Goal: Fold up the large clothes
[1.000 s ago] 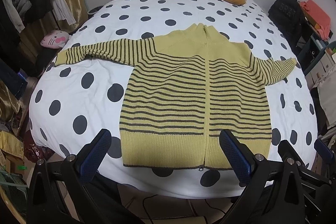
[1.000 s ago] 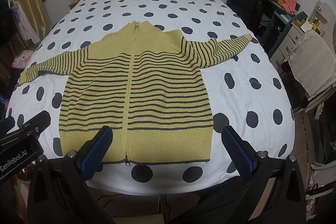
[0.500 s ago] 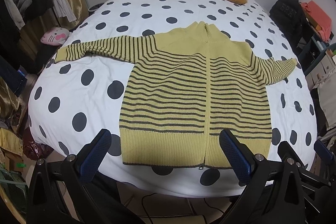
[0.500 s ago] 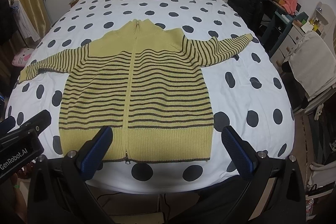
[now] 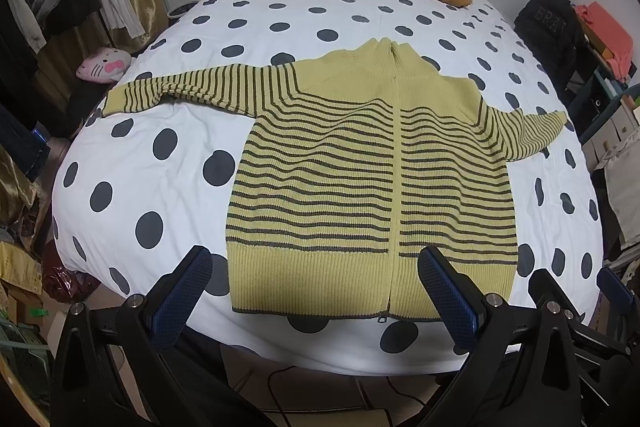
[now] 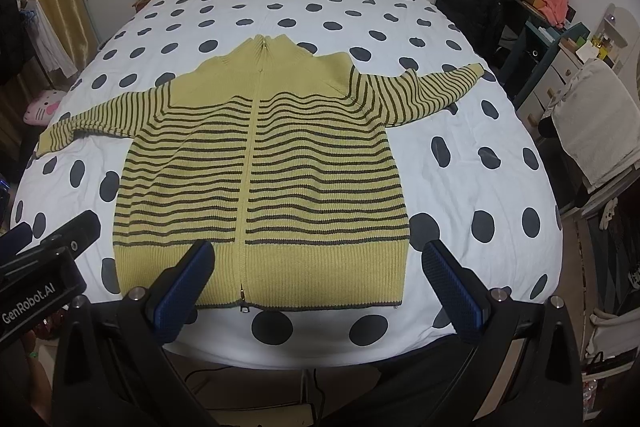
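We see the sweater [image 5: 372, 187] spread flat, front up, on the bed [image 5: 160, 107], both sleeves out. The left gripper [image 5: 316, 291] has its jaws wide apart and empty, with the left half of the hem between them. The right gripper [image 6: 320, 287] likewise gapes empty, framing the hem's right half.

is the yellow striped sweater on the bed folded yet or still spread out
Spread out, unfolded: the striped zip sweater lies flat on the polka-dot bed, both sleeves stretched sideways.
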A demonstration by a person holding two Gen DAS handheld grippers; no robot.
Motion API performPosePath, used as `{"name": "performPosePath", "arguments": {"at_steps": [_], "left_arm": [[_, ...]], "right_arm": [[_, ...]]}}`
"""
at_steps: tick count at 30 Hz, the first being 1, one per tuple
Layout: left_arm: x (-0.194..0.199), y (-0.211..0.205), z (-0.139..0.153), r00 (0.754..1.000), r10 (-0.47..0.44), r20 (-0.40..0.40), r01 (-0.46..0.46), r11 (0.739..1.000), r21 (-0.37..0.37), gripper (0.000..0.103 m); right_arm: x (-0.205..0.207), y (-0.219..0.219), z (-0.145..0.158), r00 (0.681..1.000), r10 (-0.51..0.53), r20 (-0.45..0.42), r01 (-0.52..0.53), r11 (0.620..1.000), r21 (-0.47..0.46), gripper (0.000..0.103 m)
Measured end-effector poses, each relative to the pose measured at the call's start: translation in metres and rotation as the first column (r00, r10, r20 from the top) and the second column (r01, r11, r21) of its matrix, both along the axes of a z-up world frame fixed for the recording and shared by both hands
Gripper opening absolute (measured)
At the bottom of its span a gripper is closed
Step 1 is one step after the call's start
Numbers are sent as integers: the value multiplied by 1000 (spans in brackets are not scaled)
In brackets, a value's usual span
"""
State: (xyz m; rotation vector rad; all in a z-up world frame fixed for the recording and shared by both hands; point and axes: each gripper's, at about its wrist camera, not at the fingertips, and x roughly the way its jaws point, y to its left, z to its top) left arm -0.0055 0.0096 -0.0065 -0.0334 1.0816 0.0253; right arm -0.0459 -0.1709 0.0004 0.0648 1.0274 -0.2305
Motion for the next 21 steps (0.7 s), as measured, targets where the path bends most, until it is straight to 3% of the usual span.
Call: {"name": "performPosePath", "arguments": {"at_steps": [21], "left_arm": [[5,6,-9,1000,14,-19,-14,1000,-15,103]], "right_arm": [[2,5,-2,1000,2,-8,-2,1000,-1,103]]}}
